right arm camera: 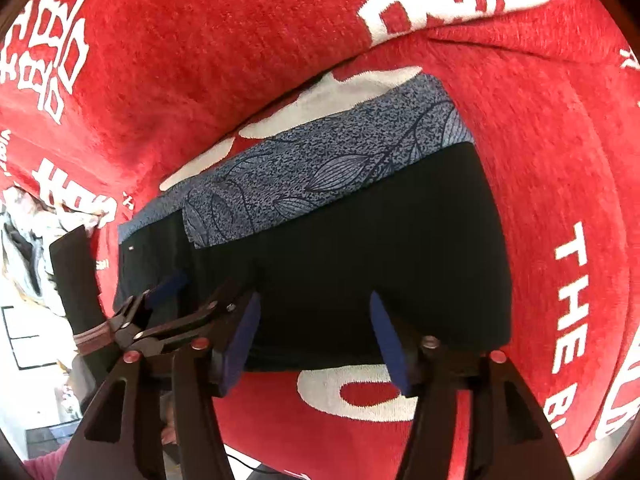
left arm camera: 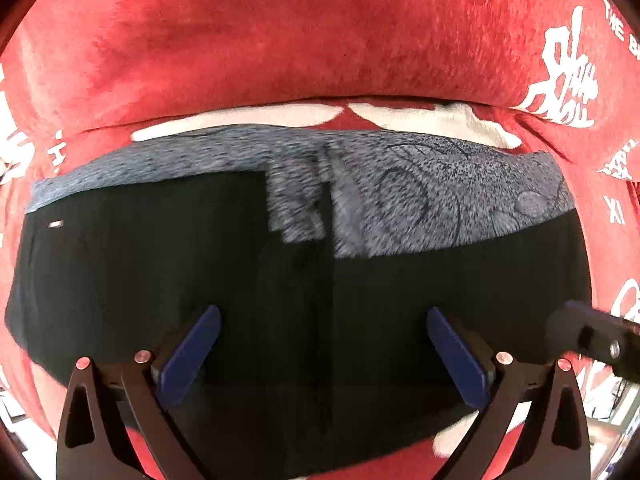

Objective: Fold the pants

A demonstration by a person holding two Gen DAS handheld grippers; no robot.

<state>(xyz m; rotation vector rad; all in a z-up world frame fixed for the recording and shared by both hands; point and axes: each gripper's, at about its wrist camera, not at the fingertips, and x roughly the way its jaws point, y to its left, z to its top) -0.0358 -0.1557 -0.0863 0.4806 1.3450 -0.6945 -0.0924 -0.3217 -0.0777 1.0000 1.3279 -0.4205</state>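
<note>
On red blanket [right arm camera: 224,92], folded black pants [right arm camera: 360,248], both hand-held grippers [left arm camera: 323,344] [right arm camera: 314,340] spread apart, empty.

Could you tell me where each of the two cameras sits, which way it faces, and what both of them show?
Left wrist view: sits on the left gripper, looking steeply down between its wide-open blue fingers at the folded black pants; the right gripper's tip pokes in at the right edge.
Right wrist view: sits on the right gripper, angled down at the pants' near edge, jaws apart and empty; the left gripper and a dark sleeve show at left.
Shared: the pants, their grey patterned waistband and the red cover.
</note>
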